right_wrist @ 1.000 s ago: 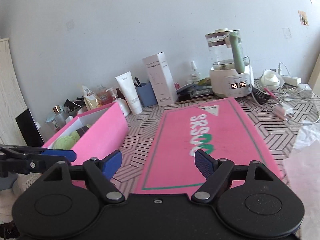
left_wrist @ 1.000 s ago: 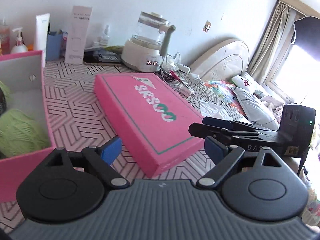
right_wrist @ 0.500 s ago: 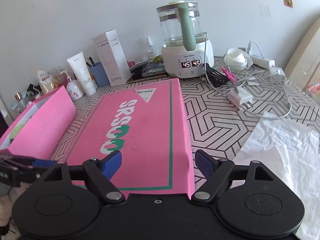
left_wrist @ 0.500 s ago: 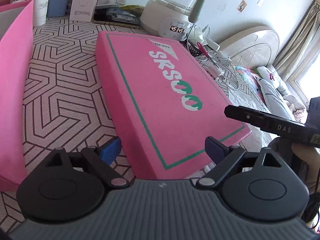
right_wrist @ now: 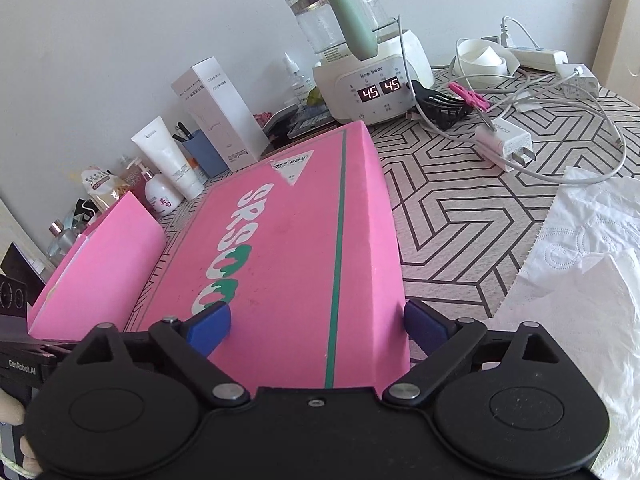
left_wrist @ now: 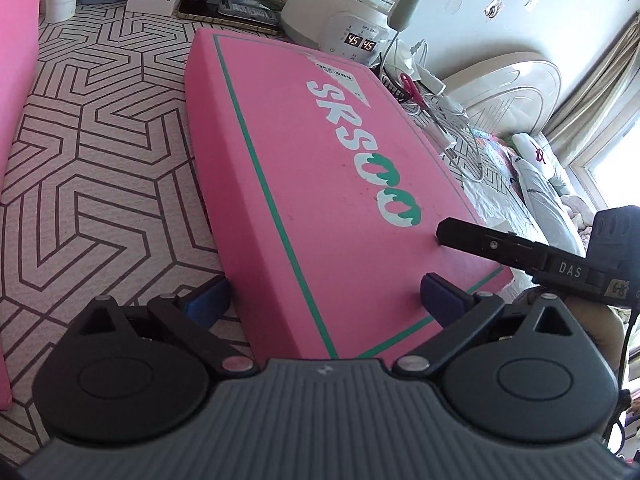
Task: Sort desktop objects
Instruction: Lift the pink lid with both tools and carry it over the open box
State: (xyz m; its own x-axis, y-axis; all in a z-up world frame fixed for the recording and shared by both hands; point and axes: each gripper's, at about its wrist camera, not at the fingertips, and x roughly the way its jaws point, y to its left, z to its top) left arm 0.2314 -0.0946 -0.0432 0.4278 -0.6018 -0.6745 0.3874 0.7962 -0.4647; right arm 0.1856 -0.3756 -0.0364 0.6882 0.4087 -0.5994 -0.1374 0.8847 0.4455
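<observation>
A flat pink box lid [left_wrist: 320, 184] with green lines and white "SRSOO" lettering lies on the patterned table; it also shows in the right wrist view [right_wrist: 288, 248]. My left gripper [left_wrist: 326, 300] is open, its jaws straddling the lid's near left corner, one pad beside the side wall and one above the top. My right gripper [right_wrist: 318, 322] is open and straddles the lid's near right corner the same way. A finger of the right gripper [left_wrist: 492, 244] shows in the left wrist view over the lid. The open pink box [right_wrist: 100, 256] stands to the left.
A kettle on a white base [right_wrist: 368, 80] reading 45 stands behind the lid. Chargers and cables [right_wrist: 504, 140] lie at back right, white tissue paper [right_wrist: 580, 288] at right. Bottles, a tube and a white carton [right_wrist: 220, 112] line the back wall. A bed [left_wrist: 532, 168] lies beyond the table.
Both grippers have moved forward and down onto the lid's near edge. Their open jaws now straddle its two near corners. The lid has not moved.
</observation>
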